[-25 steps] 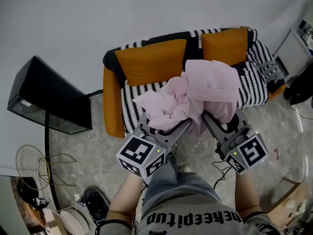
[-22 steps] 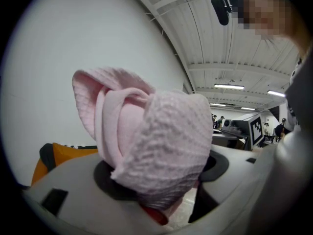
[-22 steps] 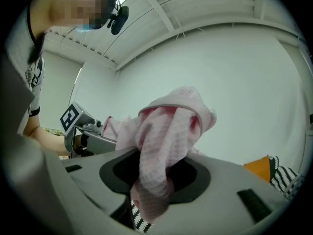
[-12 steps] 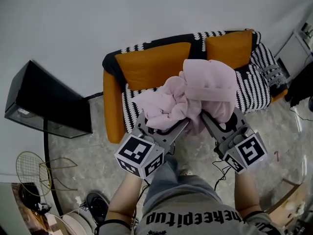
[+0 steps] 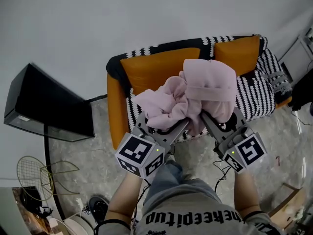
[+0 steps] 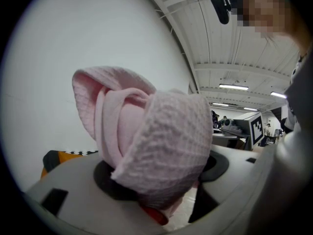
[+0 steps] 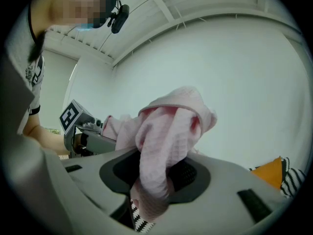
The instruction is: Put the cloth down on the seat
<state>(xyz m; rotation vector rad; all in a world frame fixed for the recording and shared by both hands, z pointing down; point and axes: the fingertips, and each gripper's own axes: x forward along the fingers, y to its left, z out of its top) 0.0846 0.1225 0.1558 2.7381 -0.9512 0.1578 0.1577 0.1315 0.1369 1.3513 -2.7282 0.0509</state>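
Before the orange sofa (image 5: 157, 65) with striped throw, left gripper (image 5: 164, 125) and right gripper (image 5: 221, 121) fingers each clamp the bunched pink waffle-weave cloth (image 5: 198, 94).

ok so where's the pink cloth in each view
Head view: pink cloth at centre, bunched in the air in front of the orange sofa.
Left gripper view: it fills the centre, clamped between the jaws.
Right gripper view: it stands at centre, clamped between the jaws.
Shared landmark: the orange sofa, upper centre in the head view, low left in the left gripper view, low right in the right gripper view.
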